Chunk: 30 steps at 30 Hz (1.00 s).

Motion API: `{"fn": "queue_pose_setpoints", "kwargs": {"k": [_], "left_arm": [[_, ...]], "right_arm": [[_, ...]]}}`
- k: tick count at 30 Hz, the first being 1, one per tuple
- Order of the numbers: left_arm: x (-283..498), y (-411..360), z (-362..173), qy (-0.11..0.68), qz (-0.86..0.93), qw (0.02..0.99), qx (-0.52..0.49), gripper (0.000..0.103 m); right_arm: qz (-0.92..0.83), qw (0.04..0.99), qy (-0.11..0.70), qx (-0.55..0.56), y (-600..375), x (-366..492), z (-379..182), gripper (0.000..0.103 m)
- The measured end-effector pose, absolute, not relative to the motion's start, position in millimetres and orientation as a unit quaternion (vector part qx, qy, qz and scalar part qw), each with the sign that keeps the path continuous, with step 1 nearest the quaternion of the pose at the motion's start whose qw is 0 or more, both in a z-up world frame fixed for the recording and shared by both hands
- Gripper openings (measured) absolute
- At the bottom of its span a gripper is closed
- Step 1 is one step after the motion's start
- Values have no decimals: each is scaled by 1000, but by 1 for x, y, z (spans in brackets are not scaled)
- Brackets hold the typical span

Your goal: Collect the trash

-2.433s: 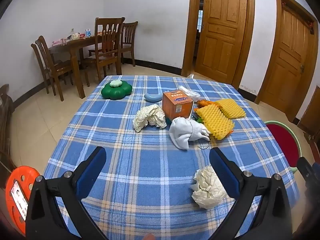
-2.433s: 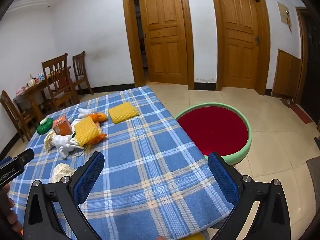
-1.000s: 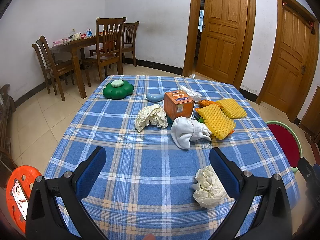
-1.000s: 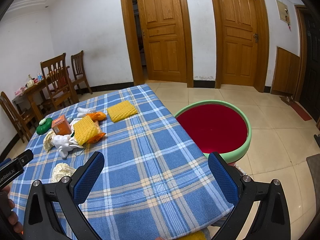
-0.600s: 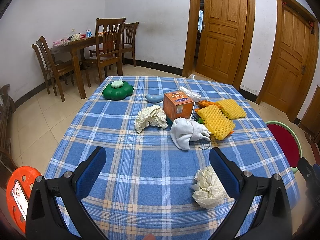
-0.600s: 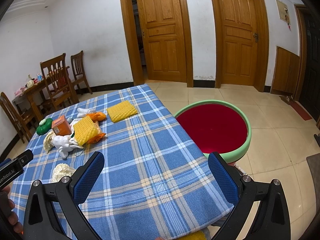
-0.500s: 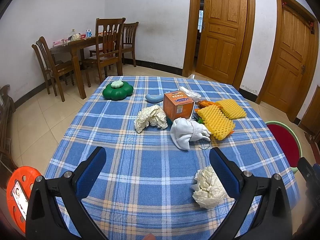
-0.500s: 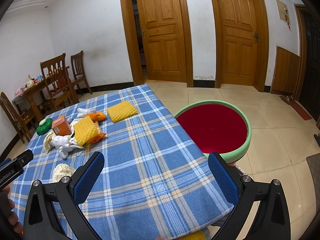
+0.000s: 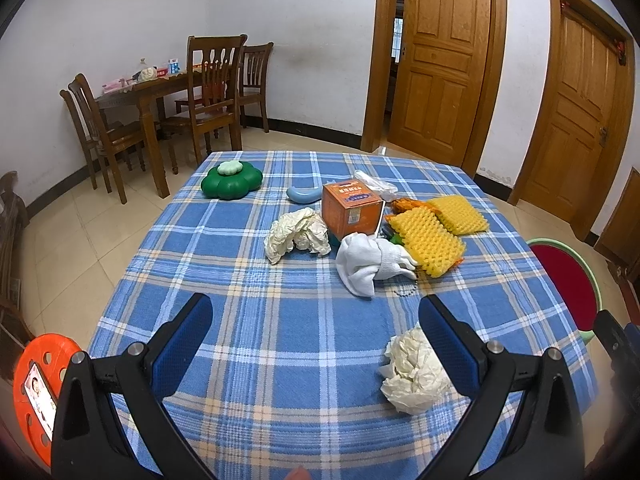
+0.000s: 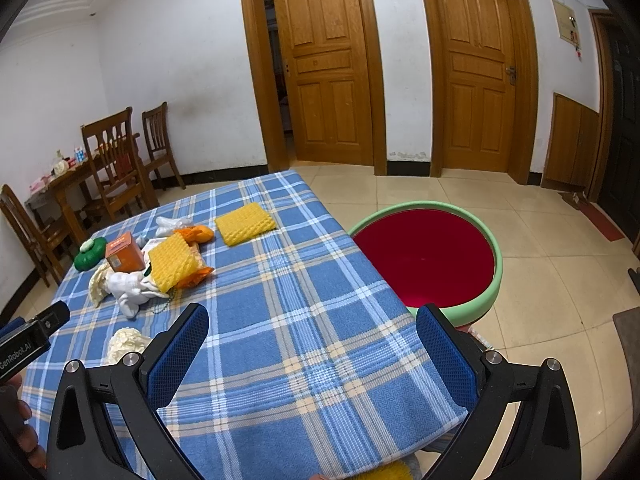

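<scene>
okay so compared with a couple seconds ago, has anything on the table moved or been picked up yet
Nothing has visibly changed. The left gripper and right gripper are both open and empty above the near edge of the table, with only a slight camera drift. The near crumpled paper, the far crumpled paper, the white glove and the orange box lie where they were.

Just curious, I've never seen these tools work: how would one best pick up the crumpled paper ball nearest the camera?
Pinch the near paper ball across its bulging middle, coming down from above. It is a loose, rounded wad lying alone on the tablecloth, beside the left tool's right finger; both tools are open and empty.
</scene>
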<state>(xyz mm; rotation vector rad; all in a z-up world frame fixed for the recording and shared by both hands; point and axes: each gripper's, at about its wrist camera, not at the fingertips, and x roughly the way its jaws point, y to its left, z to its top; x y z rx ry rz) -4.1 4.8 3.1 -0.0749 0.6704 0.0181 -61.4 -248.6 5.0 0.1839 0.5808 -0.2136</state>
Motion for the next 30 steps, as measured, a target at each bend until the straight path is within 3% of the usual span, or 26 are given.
{"fn": "queue_pose_setpoints", "kwargs": {"k": [27, 30], "left_arm": [[2, -28, -22, 386, -66, 920, -8, 101], [4, -32, -26, 396, -79, 915, -4, 91]], "right_arm": [[-131, 939, 298, 108, -259, -61, 2, 103], [-133, 938, 301, 111, -261, -60, 0, 103]]}}
